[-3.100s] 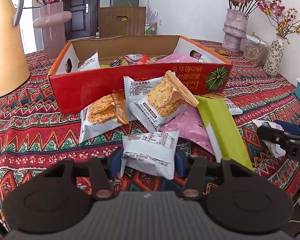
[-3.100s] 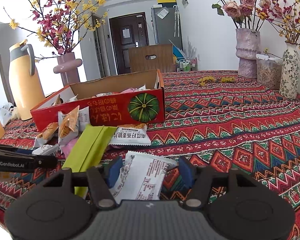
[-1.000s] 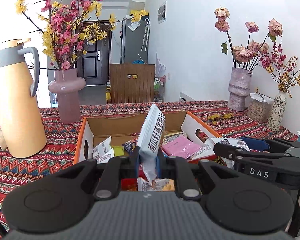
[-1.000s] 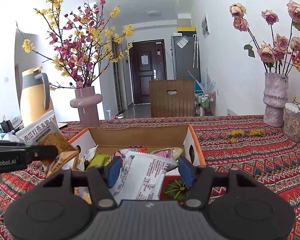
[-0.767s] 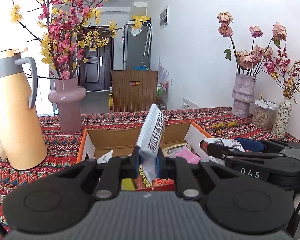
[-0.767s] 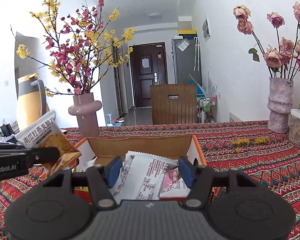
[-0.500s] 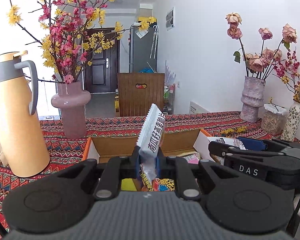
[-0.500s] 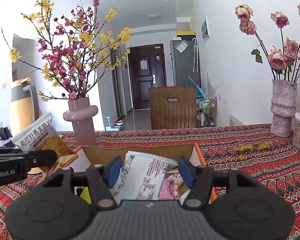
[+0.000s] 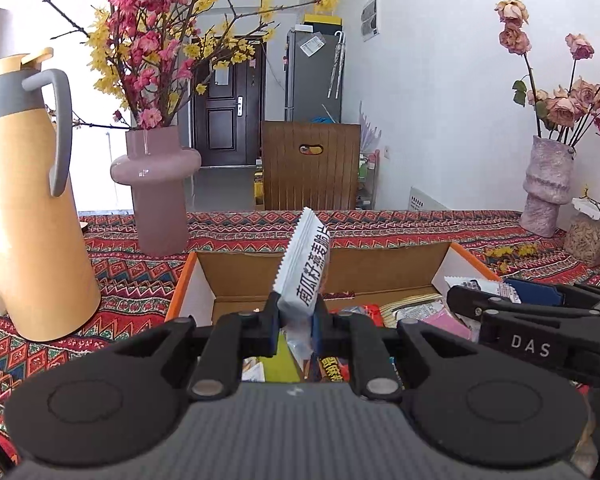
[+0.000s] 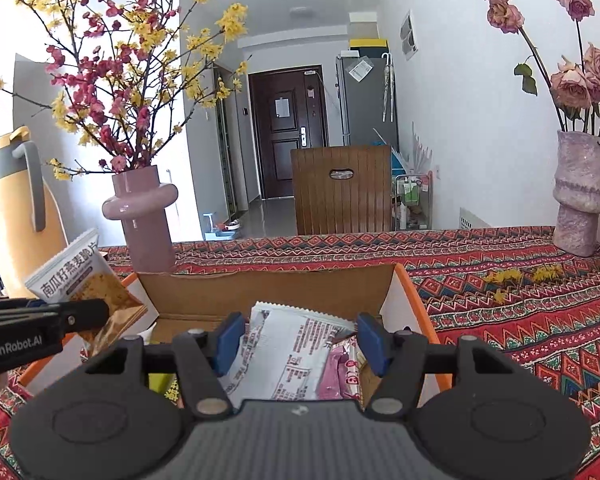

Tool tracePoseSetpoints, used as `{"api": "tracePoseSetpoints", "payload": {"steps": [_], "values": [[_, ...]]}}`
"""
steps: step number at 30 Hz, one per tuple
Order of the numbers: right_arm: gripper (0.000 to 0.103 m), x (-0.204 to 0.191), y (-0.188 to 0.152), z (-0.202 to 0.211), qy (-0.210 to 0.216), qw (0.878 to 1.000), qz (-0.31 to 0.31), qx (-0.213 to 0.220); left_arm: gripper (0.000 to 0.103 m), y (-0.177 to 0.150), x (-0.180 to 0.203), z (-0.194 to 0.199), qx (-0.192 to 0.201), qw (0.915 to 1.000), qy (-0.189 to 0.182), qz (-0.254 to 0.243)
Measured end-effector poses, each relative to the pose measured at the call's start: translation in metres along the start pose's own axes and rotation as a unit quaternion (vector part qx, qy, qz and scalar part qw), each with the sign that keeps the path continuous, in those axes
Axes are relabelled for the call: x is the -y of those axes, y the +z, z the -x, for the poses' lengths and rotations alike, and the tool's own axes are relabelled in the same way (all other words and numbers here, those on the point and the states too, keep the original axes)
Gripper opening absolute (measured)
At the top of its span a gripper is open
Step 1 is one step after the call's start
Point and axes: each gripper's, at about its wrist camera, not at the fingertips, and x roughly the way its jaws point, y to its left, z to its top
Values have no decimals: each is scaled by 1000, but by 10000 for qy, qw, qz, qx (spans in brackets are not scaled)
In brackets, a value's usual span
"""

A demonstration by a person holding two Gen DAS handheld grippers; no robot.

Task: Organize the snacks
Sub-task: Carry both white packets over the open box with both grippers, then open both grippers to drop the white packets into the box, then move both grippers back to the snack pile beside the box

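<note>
Left wrist view, left gripper point(image 9: 294, 326) jaws clamped on oat-crisp packet point(image 9: 306, 270), right gripper point(image 10: 300, 340) gripping white packet point(image 10: 288, 352)

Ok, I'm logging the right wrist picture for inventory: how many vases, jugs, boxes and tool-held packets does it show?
Vases: 2, pink vase, mottled vase
Jugs: 1, yellow jug
Boxes: 1, cardboard box
Tool-held packets: 2, oat-crisp packet in left tool, white packet in right tool
Total: 6
</note>
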Motion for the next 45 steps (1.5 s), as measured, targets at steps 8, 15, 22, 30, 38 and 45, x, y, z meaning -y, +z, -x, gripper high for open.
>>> {"api": "tracePoseSetpoints", "payload": {"steps": [8,15,22,30,38,45], "values": [[61,-4,-6,-7,-91,9999,67,-91,15,-6,-4,-4,-110,9999,-30,15],[63,-5,-8,-5,-124,9999,90,-64,16,-8,-4,-6,-153,9999,-6,21],[94,3,-7,2,-135,9998,-131,82,62,-7,-8,1,72,9995,233,178],[103,7,-7,9,-189,9989,-308,308,103,-6,-13,7,311,9974,500,407],[103,8,-8,11,-178,9988,-310,345,103,-7,-17,3,225,9970,549,497],[103,6,-2,21,-173,9981,-283,510,103,-2,-14,8,231,9964,625,517]]}}
